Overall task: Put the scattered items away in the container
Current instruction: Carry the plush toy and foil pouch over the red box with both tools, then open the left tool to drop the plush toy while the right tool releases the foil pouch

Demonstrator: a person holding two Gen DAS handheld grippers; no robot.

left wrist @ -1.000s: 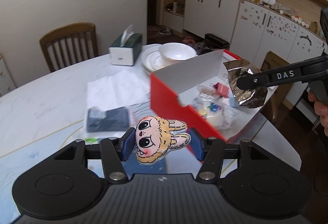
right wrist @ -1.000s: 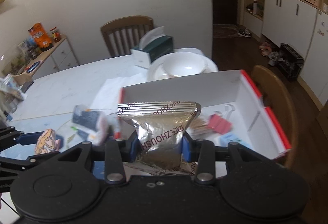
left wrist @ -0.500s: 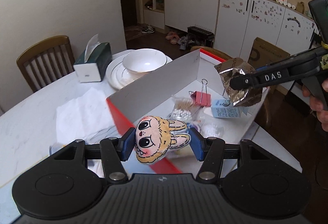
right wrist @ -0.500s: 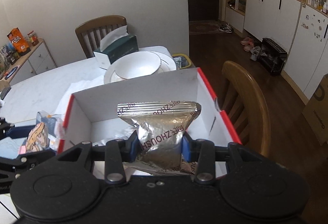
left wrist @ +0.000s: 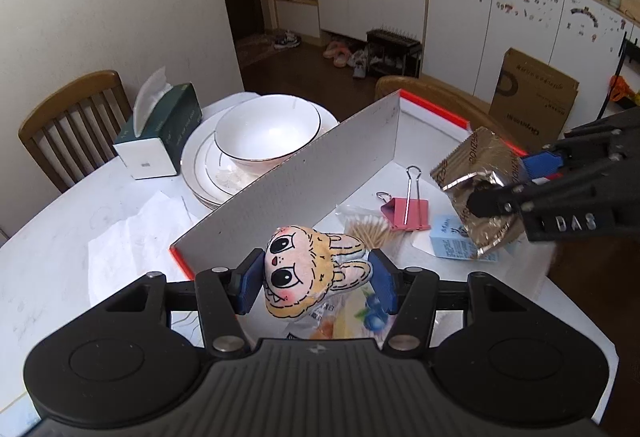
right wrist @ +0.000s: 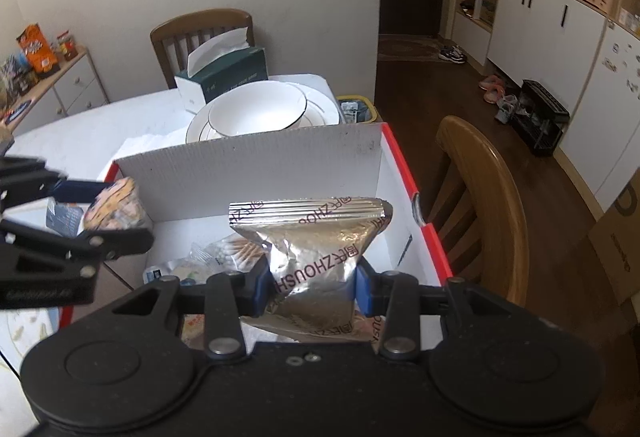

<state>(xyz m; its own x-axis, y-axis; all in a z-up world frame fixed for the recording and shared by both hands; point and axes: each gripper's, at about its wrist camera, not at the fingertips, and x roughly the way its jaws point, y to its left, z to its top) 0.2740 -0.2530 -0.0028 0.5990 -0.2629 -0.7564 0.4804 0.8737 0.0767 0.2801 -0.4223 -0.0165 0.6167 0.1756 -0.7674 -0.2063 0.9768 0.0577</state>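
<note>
Left tongs clamp plush bunny over box near wall. Right tongs clamp foil packet above box; packet's lower end hidden. Pink binder clip visible only in left view; cotton swabs part-covered.

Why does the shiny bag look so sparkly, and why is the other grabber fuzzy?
Right wrist view: the foil packet mirrors room light, so it glares; the left gripper at the edge is smeared. Left wrist view: the plush toy is sharp, walls bend.
</note>
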